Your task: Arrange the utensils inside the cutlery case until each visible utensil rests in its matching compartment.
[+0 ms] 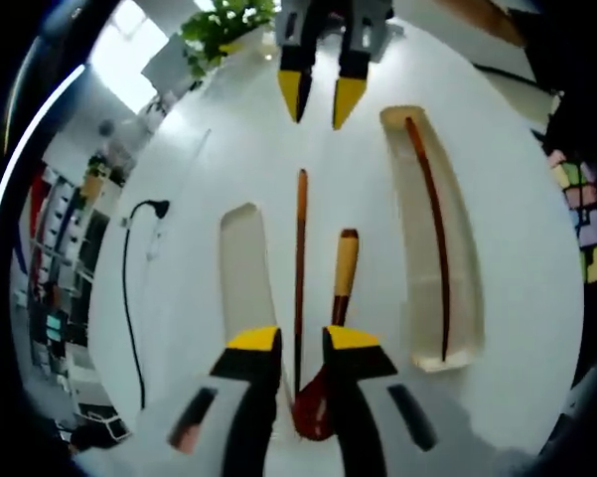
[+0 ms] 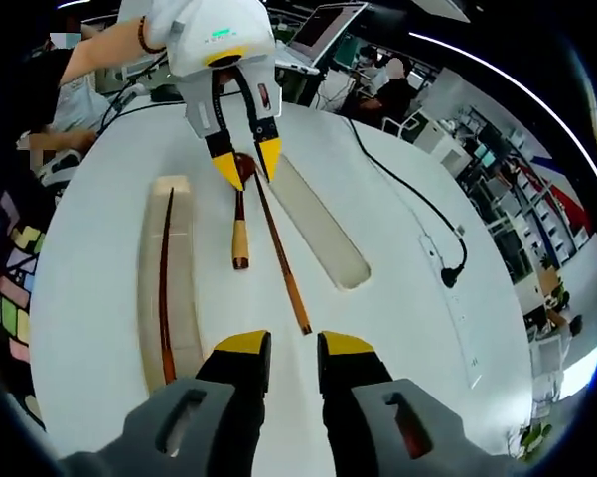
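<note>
From my right gripper [image 2: 283,360], whose yellow-tipped jaws rise at six o'clock with a narrow gap between them and nothing held, I look across a white table [image 2: 397,288]. At nine o'clock lies a long pale tray [image 2: 184,288] with one dark chopstick [image 2: 165,288] resting inside it. Near the centre a second chopstick [image 2: 281,256] lies loose on the table, and just beside it a spoon [image 2: 239,224] with a pale handle. A second tray [image 2: 320,226] sits at two o'clock of centre. At twelve o'clock the left gripper [image 2: 246,164] hangs over the spoon's bowl, jaws apart. A black cable [image 2: 417,199] runs along the three o'clock side.
</note>
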Tool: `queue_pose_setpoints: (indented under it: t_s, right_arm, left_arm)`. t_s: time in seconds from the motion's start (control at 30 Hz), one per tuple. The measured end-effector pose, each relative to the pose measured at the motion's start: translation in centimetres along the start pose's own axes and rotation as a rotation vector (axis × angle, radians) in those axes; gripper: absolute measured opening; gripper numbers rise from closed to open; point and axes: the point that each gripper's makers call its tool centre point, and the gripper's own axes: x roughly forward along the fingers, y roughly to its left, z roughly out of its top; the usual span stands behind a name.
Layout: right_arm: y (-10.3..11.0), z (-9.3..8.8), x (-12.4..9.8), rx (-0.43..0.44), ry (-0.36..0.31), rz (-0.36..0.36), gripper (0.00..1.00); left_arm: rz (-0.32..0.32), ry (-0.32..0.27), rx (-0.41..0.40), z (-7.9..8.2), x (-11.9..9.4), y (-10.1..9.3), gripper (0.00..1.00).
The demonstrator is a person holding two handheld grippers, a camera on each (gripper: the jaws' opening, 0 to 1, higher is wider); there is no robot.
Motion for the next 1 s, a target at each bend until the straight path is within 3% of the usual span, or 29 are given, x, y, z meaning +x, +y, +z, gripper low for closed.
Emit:
queue_pose_setpoints:
  t_s: [0.47, 1.0]
  right_arm:
    - [-1.5, -0.3, 2.3, 0.008, 0.006, 0.010, 0.20]
    - [-0.4, 0.0, 5.7, 0.029, 0.000, 0.129, 0.20]
  left_arm:
    - [-0.062, 0.062, -0.006, -1.4, 2.5, -0.2, 0.15]
    - [-0.113, 0.102, -0.005, -1.0, 2.8, -0.7, 0.05]
